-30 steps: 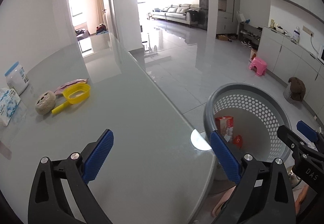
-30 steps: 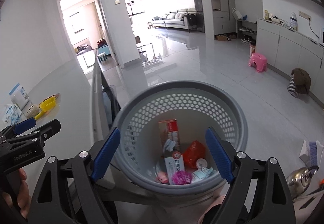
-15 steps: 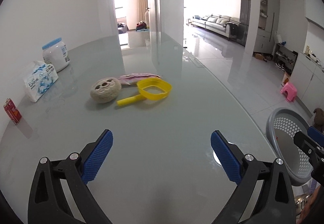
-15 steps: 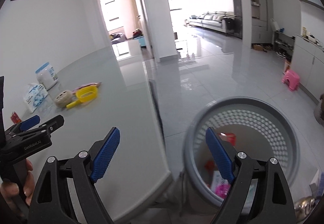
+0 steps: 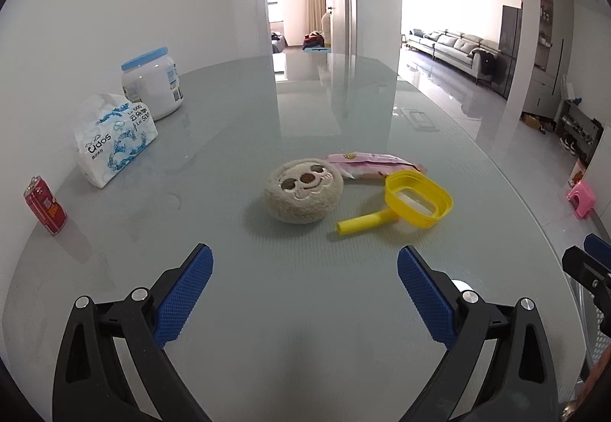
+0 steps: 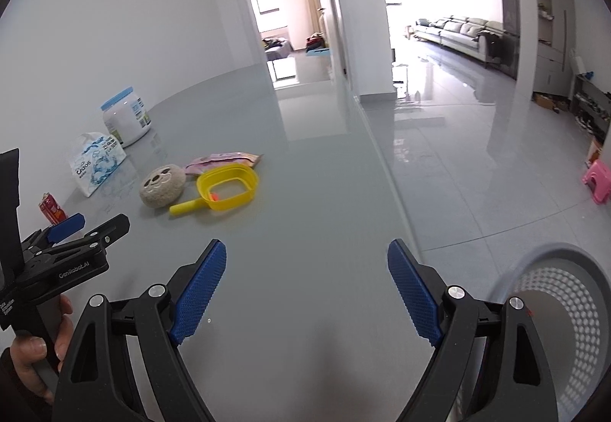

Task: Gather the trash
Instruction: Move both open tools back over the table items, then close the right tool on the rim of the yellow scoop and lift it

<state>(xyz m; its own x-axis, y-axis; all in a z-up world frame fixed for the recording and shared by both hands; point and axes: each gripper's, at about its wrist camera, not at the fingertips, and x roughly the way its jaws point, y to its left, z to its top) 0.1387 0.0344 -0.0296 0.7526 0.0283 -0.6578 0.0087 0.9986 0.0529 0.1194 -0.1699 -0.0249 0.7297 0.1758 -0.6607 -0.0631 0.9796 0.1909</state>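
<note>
Over the table (image 5: pixel 305 307) now — no longer the basket (image 6: pixel 565 307) — both grippers' fingers (image 5: pixel 183 292) gape wide, empty.

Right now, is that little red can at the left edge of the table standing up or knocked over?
Upright. The red can stands on its base on the table, top rim up, leaning only from lens curve.

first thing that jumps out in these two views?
The cluster mid-table: a round plush face with a yellow scoop just right of it and a pink wrapper behind both. Along the table's left edge stand a red can, a tissue pack and a white jar. Both grippers, left and right, are open and empty; the grey basket sits on the floor at right.
</note>
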